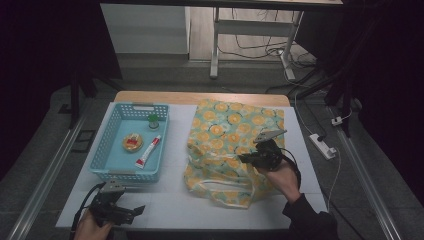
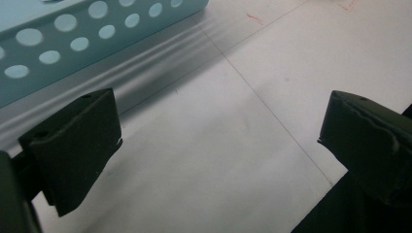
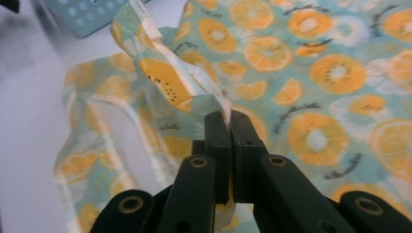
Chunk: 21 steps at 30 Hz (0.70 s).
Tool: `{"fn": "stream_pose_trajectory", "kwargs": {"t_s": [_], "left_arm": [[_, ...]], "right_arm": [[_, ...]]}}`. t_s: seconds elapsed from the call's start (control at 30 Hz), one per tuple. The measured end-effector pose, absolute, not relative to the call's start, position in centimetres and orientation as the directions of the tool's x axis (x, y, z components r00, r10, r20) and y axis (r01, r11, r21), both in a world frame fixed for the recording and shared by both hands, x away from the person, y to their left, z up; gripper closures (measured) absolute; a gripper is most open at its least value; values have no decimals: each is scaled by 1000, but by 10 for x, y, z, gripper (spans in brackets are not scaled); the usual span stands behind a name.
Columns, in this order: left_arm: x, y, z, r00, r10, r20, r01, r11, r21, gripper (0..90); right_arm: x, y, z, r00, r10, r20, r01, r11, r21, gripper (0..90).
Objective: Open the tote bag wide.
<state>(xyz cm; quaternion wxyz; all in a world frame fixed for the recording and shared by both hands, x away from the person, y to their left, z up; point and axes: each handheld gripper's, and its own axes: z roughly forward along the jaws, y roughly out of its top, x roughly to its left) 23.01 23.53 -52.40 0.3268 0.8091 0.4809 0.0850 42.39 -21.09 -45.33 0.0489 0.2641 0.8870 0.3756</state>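
Observation:
A cloth bag (image 1: 227,145) printed with orange slices lies on the white table (image 1: 172,200), right of centre. My right gripper (image 1: 243,159) is over its middle, shut on a pale hem of the bag (image 3: 194,77), which rises folded from the black jaws in the right gripper view. My right gripper (image 3: 231,119) shows its two pads pressed together on the cloth. My left gripper (image 1: 137,211) rests at the table's front left corner, open. In the left gripper view its fingers (image 2: 77,141) stand wide apart over bare table, with nothing between them.
A light blue perforated basket (image 1: 112,127) stands at the left; in it lie a white tube with a red cap (image 1: 148,151), a round yellow tin (image 1: 132,143) and a small green-capped jar (image 1: 153,121). Its wall (image 2: 63,39) is close to the left gripper. A power strip (image 1: 322,145) lies on the floor.

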Motion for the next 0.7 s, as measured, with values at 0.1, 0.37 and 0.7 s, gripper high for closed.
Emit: {"fn": "stream_pose_trajectory", "kwargs": {"t_s": [0.1, 0.37, 0.7], "left_arm": [[230, 235, -524, 523, 833, -179, 724, -323, 610, 17], [231, 235, -524, 525, 831, -181, 723, -324, 610, 17], [231, 236, -524, 525, 831, -183, 723, -322, 611, 17]], "right_arm": [[431, -213, -451, -850, 516, 104, 432, 572, 697, 873], [456, -216, -443, -837, 542, 75, 427, 563, 707, 873], [491, -215, -441, -812, 582, 53, 437, 544, 716, 873]]}}
